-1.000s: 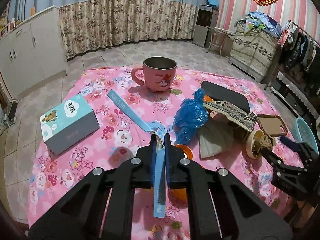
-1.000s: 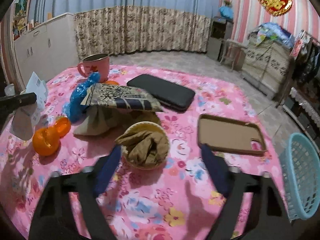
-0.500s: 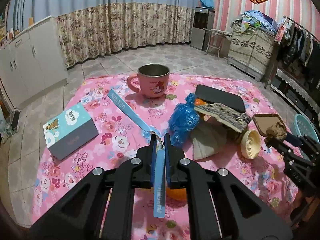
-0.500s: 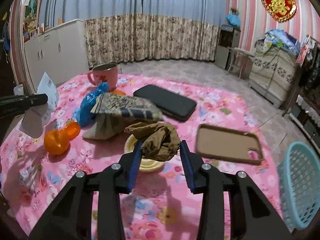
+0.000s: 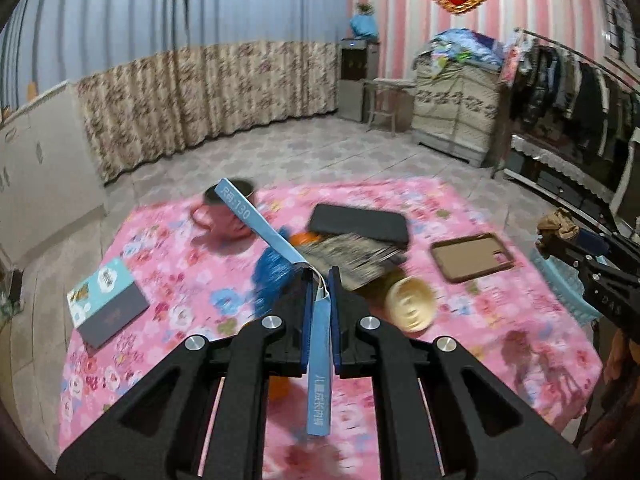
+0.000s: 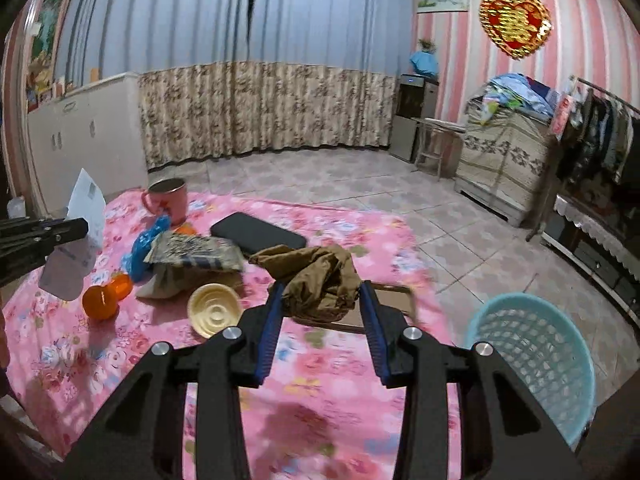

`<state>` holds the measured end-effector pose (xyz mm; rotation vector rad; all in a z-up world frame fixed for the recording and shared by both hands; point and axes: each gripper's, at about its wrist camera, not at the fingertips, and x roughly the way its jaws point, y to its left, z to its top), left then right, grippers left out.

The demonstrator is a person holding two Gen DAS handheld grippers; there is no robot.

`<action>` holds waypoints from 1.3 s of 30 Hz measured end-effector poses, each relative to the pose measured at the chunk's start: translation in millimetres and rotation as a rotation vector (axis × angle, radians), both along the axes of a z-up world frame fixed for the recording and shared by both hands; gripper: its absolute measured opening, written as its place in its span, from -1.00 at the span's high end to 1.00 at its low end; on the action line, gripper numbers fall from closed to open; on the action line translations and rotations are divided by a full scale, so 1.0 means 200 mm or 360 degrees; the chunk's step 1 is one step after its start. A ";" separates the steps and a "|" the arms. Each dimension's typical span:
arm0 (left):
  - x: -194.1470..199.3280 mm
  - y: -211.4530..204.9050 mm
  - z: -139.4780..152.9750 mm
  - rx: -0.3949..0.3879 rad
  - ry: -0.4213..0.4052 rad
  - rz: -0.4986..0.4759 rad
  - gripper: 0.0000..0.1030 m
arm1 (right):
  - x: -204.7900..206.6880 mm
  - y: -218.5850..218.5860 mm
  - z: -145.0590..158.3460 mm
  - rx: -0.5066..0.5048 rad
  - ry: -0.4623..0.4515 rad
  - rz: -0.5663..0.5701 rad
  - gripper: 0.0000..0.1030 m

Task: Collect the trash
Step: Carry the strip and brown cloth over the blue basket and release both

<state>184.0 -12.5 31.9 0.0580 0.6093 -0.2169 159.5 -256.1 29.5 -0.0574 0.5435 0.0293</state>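
Both tools loaded, nothing binned yet

Right tool (image 6: 322, 300) clamps the crumpled brown wad (image 6: 316, 276) above the tabletop (image 6: 320, 364), the turquoise basket (image 6: 532, 352) waiting at its four o'clock. Left tool (image 5: 319, 276) pinches the blue paper strip (image 5: 256, 220) in narrow jaws. Left to clear, I'd judge: blue bag (image 6: 142, 248), patterned wrapper (image 6: 192, 250), and maybe the cream lid (image 6: 214, 310).

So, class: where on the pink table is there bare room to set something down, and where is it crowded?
Free: the near strip of the tablecloth before the bowl, and the stretch between the box and the mug. Crowded: the middle, around the blue bag, oranges and black case.
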 end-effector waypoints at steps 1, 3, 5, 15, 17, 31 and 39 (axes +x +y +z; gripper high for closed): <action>-0.01 -0.03 0.02 0.0000 -0.0010 -0.0020 0.88 | -0.02 -0.04 0.01 -0.0006 -0.0001 -0.0016 0.25; -0.02 -0.12 0.04 -0.0001 -0.0023 -0.0063 0.88 | -0.06 -0.14 0.02 -0.0024 -0.0002 -0.0073 0.25; -0.03 -0.23 0.06 -0.0002 -0.0035 -0.0108 0.88 | -0.09 -0.23 0.03 -0.0005 0.0001 -0.0126 0.25; -0.05 -0.76 0.04 -0.0064 -0.0032 -0.0339 0.88 | -0.25 -0.68 0.00 0.0026 0.0010 -0.0416 0.25; -0.05 -0.87 0.01 -0.0064 -0.0011 -0.0388 0.88 | -0.26 -0.74 -0.03 0.0031 0.0027 -0.0464 0.25; -0.02 -1.48 -0.11 -0.0015 0.0036 -0.0664 0.88 | -0.25 -1.10 -0.14 0.0079 0.0060 -0.0642 0.25; 0.04 -1.74 -0.13 -0.0058 0.0070 -0.0767 0.88 | -0.22 -1.26 -0.15 0.0093 0.0070 -0.0708 0.25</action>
